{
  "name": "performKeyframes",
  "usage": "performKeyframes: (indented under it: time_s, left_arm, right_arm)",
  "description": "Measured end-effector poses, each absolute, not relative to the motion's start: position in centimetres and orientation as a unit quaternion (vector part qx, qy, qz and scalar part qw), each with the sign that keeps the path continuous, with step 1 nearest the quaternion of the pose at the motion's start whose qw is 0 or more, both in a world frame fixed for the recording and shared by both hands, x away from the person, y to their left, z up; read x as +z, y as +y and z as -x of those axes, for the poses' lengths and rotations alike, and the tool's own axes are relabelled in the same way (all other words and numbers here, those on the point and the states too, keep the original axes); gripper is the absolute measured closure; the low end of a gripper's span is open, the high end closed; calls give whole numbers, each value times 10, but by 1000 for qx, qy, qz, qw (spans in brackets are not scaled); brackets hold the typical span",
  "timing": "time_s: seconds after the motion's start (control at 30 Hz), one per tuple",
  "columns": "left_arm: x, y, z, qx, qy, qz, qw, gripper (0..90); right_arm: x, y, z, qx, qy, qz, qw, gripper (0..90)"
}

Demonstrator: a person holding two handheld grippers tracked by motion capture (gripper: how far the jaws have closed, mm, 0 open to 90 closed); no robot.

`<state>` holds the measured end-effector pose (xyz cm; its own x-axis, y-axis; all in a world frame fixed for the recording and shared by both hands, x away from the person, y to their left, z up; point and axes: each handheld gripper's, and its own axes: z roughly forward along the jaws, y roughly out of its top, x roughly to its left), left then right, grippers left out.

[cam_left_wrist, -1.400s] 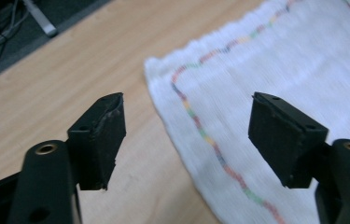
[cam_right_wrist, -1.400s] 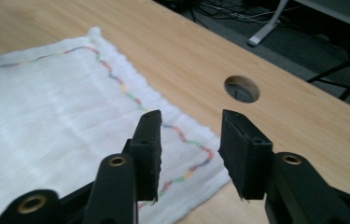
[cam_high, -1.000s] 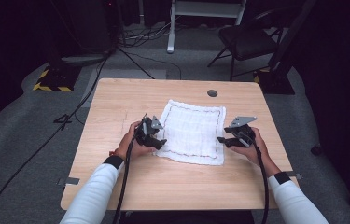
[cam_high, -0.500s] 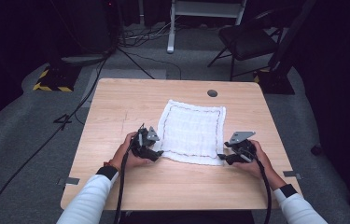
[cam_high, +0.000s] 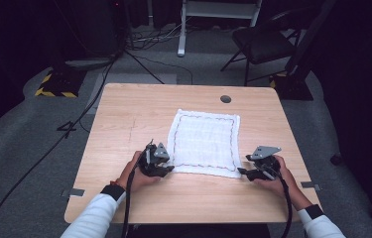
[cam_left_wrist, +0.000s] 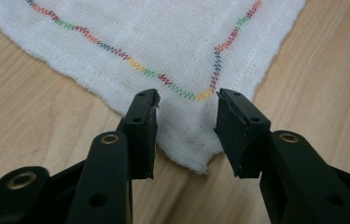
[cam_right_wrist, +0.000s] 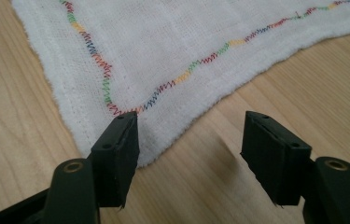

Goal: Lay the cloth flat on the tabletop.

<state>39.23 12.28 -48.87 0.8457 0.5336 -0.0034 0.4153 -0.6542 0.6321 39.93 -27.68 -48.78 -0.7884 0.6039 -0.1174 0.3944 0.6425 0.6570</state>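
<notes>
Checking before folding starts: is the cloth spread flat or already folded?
Spread flat: the white cloth lies as a single layer on the table, its stitched border visible on all four sides.

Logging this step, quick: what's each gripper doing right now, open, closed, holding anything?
Left gripper: open, jaws either side of the near-left corner of the white cloth, holding nothing.
Right gripper: open at the cloth's near-right corner, holding nothing.

My wooden table [cam_high: 124, 129] has a dark round cap [cam_high: 225, 98] at 12 o'clock, near its far edge. On the grey floor [cam_high: 34, 163] beyond, a black chair [cam_high: 260, 42] stands at 1 o'clock, a white stand [cam_high: 218, 10] at 12, and a yellow-and-black striped base [cam_high: 54, 91] at 10. A black cable [cam_high: 74, 124] runs past the table's 9 o'clock side. Grey tape strips [cam_high: 76, 192] lie at 8 and 4.
</notes>
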Motion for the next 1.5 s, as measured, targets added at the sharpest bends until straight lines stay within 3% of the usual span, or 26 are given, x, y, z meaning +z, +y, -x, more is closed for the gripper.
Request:
performKeyframes:
  time_s: [0.37, 0.57, 0.7, 1.13, 1.27, 1.5]
  left_arm:
    - [-490, 109, -361, 87, 244, -908, 330, 517]
    - [-486, 105, -345, 92, 233, -909, 332, 262]
    - [-473, 118, -352, 95, 244, -895, 361, 217]
    - [-466, 141, -408, 133, 295, -876, 357, 186]
    - [-469, 135, -417, 180, 293, -876, 337, 210]
    - [-466, 141, -427, 161, 312, -867, 353, 206]
  right_arm:
    - [-488, -297, -376, 316, 888, -294, 156, 376]
    - [-486, -308, -365, 310, 890, -296, 157, 385]
    - [-478, -306, -359, 321, 885, -284, 182, 381]
    - [-463, -255, -357, 381, 882, -221, 166, 353]
    - [-462, -230, -358, 401, 880, -195, 165, 389]
    - [-464, -164, -351, 407, 894, -121, 144, 434]
